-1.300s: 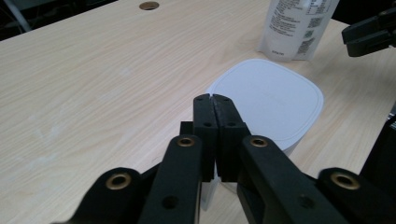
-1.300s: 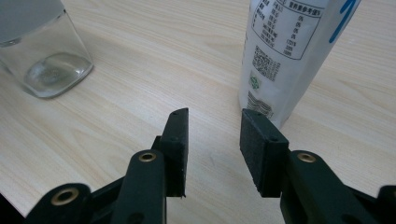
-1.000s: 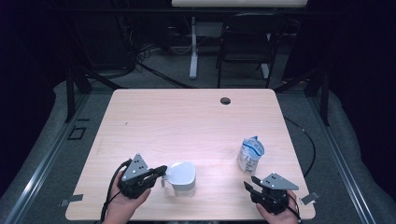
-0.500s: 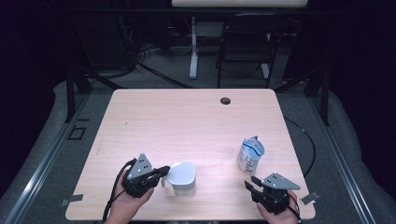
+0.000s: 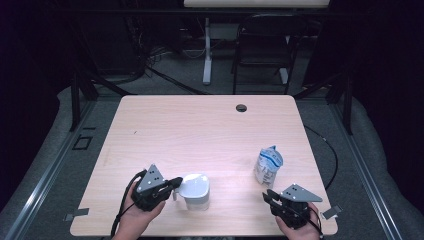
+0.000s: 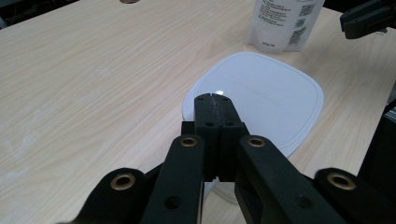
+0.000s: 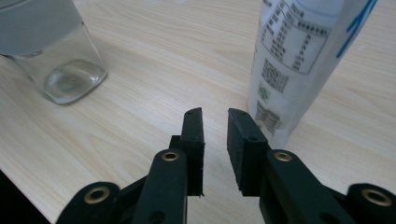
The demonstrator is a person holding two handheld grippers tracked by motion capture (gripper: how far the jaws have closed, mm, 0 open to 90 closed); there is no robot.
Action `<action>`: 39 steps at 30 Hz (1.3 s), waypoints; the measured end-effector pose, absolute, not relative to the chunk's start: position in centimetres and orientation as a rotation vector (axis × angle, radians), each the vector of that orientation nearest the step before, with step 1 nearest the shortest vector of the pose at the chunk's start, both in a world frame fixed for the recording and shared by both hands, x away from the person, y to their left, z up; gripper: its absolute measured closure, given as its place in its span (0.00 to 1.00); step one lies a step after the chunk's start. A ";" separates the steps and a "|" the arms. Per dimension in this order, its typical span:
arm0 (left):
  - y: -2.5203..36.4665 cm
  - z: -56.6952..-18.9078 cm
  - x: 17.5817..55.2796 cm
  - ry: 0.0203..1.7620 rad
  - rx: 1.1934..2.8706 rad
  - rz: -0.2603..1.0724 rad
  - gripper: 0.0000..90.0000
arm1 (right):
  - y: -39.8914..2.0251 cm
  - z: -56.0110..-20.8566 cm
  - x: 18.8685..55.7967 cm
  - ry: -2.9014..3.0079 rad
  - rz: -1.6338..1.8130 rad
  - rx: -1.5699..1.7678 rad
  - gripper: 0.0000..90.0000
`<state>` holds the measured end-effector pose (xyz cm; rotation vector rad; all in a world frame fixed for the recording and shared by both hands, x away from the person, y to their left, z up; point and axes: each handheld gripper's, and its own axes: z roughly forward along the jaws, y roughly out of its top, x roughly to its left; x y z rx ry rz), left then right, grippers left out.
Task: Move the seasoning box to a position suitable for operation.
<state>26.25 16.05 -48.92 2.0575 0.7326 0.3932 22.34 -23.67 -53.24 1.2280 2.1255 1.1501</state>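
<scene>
i count two black hand-held grippers, my left hand-held gripper (image 5: 176, 182) and my right hand-held gripper (image 5: 267, 195), one in each of my two hands. on the one light wooden table (image 5: 200, 130) there is one clear square container with a white lid (image 5: 195, 190) and one white and blue printed pouch (image 5: 268, 165). the table has one round dark cable hole (image 5: 241, 108). beyond it stands one dark chair (image 5: 262, 55).

Both grippers are matte black: the left gripper (image 5: 176, 183) and right gripper (image 5: 267, 195) each carry a grey three-cornered plate dotted with small holes. Brass-ringed screw holes stud their linkages. Black cables trail off at the frame's bottom.
</scene>
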 end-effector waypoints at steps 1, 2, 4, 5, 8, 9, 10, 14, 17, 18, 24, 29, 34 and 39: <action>16.0 -48.9 26.2 0.732 2.058 0.395 1.00 | -23.5 -53.0 22.3 2.126 1.149 1.221 0.87; 16.0 -48.9 26.2 0.730 2.061 0.397 1.00 | -23.4 -52.7 22.3 2.128 1.159 1.211 0.89; 16.1 -48.9 26.2 0.730 2.061 0.397 1.00 | -23.0 -52.1 22.3 2.140 1.174 1.187 0.94; 16.1 -48.9 26.2 0.730 2.061 0.397 1.00 | -23.0 -52.1 22.3 2.140 1.174 1.187 0.94; 16.0 -48.9 26.2 0.729 2.060 0.400 1.00 | -21.7 -51.7 22.6 2.177 1.160 1.143 1.00; 16.0 -48.9 26.2 0.729 2.060 0.398 1.00 | -21.2 -51.6 22.7 2.196 1.150 1.128 1.00; 16.1 -48.9 26.2 0.729 2.061 0.396 1.00 | -20.8 -51.6 22.8 2.207 1.147 1.122 1.00; 16.1 -48.9 26.2 0.730 2.061 0.394 1.00 | -19.5 -51.6 23.2 2.255 1.136 1.081 1.00; 16.1 -48.9 26.2 0.731 2.060 0.396 1.00 | -18.7 -51.5 23.6 2.275 1.143 1.062 1.00; 16.1 -48.9 26.2 0.731 2.060 0.396 1.00 | -18.4 -51.4 23.8 2.280 1.146 1.058 1.00; 16.1 -48.9 26.2 0.729 2.061 0.393 1.00 | -16.9 -51.0 24.5 2.297 1.175 1.026 1.00; 16.1 -48.9 26.3 0.728 2.057 0.388 1.00 | -15.3 -50.8 25.1 2.316 1.198 0.995 1.00; 16.1 -48.9 26.3 0.728 2.057 0.387 1.00 | -14.5 -50.7 25.4 2.325 1.216 0.985 1.00; 16.1 -48.9 26.3 0.727 2.057 0.387 1.00 | -13.9 -50.7 25.7 2.341 1.219 0.962 1.00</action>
